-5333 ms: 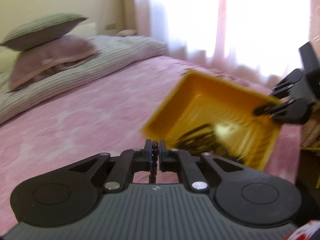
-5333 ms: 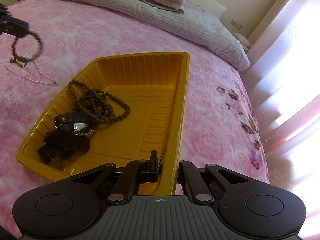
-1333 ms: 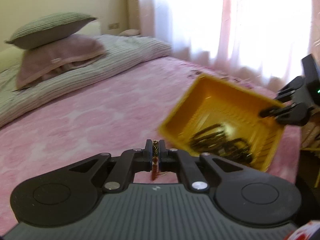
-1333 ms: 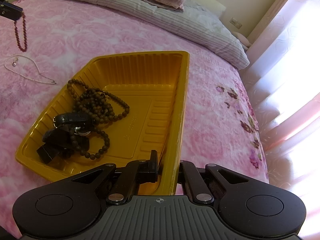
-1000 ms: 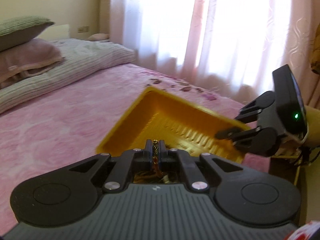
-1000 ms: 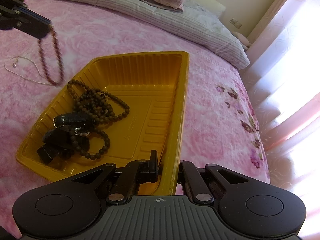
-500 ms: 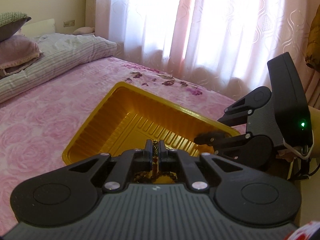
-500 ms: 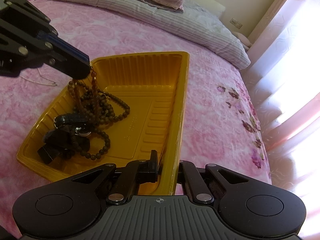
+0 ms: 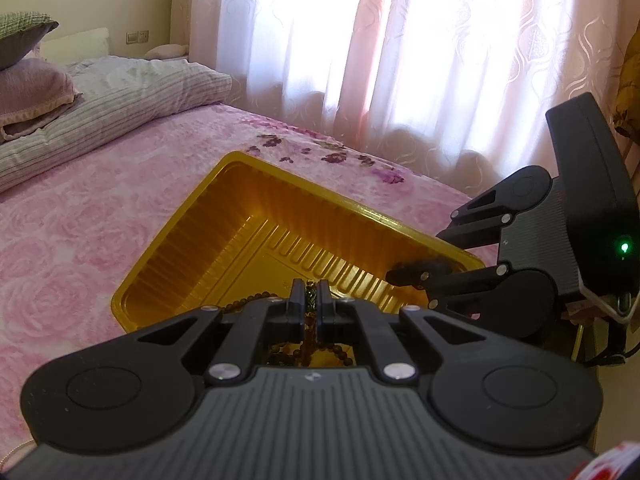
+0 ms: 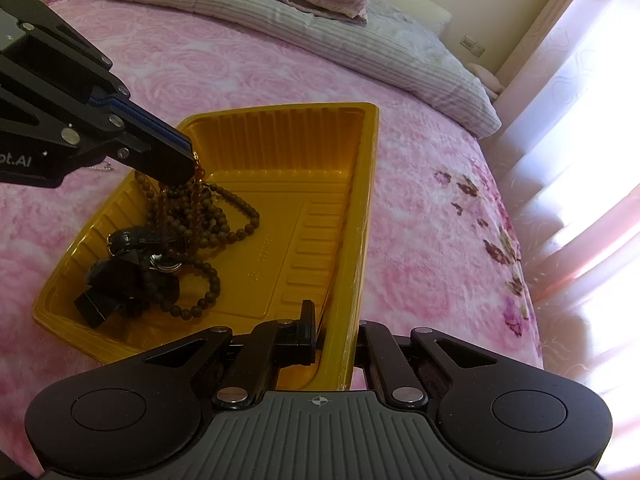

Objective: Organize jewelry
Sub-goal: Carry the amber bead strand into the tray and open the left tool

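Observation:
A yellow plastic tray (image 10: 320, 152) lies on the pink bed; it also shows in the left wrist view (image 9: 256, 208). My right gripper (image 10: 334, 332) is shut on the tray's near wall. My left gripper (image 9: 309, 300) is shut on a reddish-brown bead bracelet (image 10: 196, 200) and holds it over the tray's left end, its lower loop reaching the pile. In the tray lie dark brown bead strands (image 10: 228, 216) and a black-strapped watch (image 10: 136, 256). The left gripper also shows in the right wrist view (image 10: 188, 164).
A thin silver chain (image 10: 102, 167) lies on the bedspread left of the tray, mostly hidden behind my left gripper. Striped bolster and pillows (image 10: 320, 36) sit at the head of the bed. Curtains (image 9: 400, 60) hang beyond the far bed edge.
My left gripper has carried the reddish bracelet from over the bedspread to above the tray and lowered it toward the pile. The right gripper keeps its hold on the tray wall.

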The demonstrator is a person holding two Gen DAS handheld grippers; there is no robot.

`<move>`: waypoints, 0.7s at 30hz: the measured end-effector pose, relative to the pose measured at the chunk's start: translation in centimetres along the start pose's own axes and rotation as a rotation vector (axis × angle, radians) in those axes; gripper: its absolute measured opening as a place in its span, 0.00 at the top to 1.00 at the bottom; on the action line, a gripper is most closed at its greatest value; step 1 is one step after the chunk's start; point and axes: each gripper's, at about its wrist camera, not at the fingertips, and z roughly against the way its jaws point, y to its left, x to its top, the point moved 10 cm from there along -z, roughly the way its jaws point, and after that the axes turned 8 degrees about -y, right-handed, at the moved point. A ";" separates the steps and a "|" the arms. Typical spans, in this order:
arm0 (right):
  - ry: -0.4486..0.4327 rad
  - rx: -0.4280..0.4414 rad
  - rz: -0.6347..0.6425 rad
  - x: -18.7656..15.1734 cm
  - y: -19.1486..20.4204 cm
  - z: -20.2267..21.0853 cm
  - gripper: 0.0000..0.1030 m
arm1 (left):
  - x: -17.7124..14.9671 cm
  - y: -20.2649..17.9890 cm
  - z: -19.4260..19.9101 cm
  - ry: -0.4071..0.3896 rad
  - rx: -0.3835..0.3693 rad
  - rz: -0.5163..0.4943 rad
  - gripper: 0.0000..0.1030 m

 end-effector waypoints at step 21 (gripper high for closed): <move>0.000 0.000 0.000 0.0 0.0 0.0 0.95 | 0.7 0.3 -0.8 -0.011 0.010 0.040 0.71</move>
